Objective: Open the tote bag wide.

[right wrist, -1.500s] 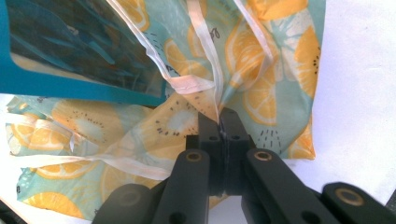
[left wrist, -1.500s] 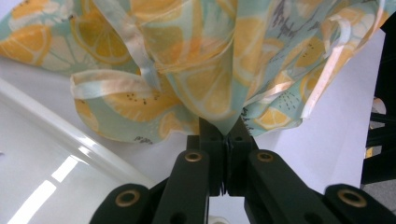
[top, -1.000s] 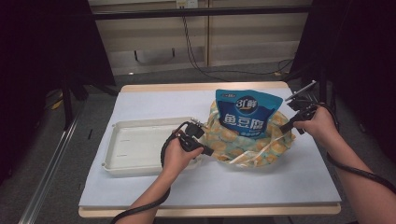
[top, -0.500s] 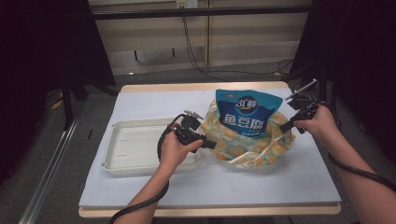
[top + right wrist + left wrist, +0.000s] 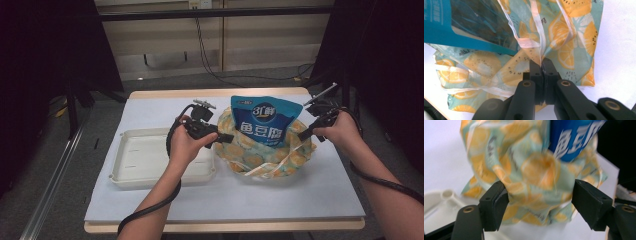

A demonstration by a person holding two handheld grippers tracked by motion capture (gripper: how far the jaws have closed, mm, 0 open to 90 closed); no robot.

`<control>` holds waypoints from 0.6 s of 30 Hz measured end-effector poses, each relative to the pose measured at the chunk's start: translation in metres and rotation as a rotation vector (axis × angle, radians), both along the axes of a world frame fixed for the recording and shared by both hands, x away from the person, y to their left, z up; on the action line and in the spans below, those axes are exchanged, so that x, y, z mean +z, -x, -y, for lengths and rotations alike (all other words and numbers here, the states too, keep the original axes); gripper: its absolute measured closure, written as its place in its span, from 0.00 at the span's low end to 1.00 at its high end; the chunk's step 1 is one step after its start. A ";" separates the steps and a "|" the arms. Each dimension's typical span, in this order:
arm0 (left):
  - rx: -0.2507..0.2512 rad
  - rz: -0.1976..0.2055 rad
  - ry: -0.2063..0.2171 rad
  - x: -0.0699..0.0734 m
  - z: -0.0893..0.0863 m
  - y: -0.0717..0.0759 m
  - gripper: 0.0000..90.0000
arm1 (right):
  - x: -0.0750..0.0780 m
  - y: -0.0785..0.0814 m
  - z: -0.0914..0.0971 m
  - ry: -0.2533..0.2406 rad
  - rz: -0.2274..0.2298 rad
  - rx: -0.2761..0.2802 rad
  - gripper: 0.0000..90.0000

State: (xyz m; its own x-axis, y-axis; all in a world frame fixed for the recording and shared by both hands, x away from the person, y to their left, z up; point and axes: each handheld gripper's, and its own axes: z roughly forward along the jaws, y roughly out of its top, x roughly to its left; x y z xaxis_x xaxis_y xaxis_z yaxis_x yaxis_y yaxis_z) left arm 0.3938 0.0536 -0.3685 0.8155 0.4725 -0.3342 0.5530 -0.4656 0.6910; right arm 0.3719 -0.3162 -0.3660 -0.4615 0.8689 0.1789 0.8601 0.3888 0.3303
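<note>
tray: shallow white plastic tray [image 5: 150, 160], left on the table, untouched
left gripper [image 5: 225, 137]: jaws just opened wide, nothing pinched; lemon-print fabric tote bag [image 5: 529, 170] lies loose between them; gripper raised off the bag's left edge
pouch: blue foil snack pouch [image 5: 265, 122] stands upright inside the bag, centre-right of table
right gripper [image 5: 542, 65]: clamped tight on the bag's rim by the white handle [image 5: 537, 30]
meaning: left side let go, likely regrip or pull pouch out next

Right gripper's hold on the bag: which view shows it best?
Right gripper view: the right gripper is shut on the fruit-print bag edge. High view shows the gripper far off at the bag's side; left gripper view shows blurred fabric.
</note>
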 end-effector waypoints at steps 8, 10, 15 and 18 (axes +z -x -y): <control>0.005 -0.017 0.019 0.000 0.013 -0.009 0.36 | 0.000 -0.001 -0.002 0.004 0.007 0.014 0.98; -0.003 -0.003 0.006 -0.002 0.014 -0.010 0.42 | -0.001 -0.001 -0.002 0.005 0.006 0.017 0.98; -0.013 -0.028 0.008 -0.011 0.014 -0.011 0.68 | -0.001 -0.002 -0.001 0.010 -0.005 0.019 0.98; -0.015 -0.052 -0.005 -0.017 0.014 -0.009 0.82 | -0.002 -0.002 0.000 0.012 -0.004 0.018 0.99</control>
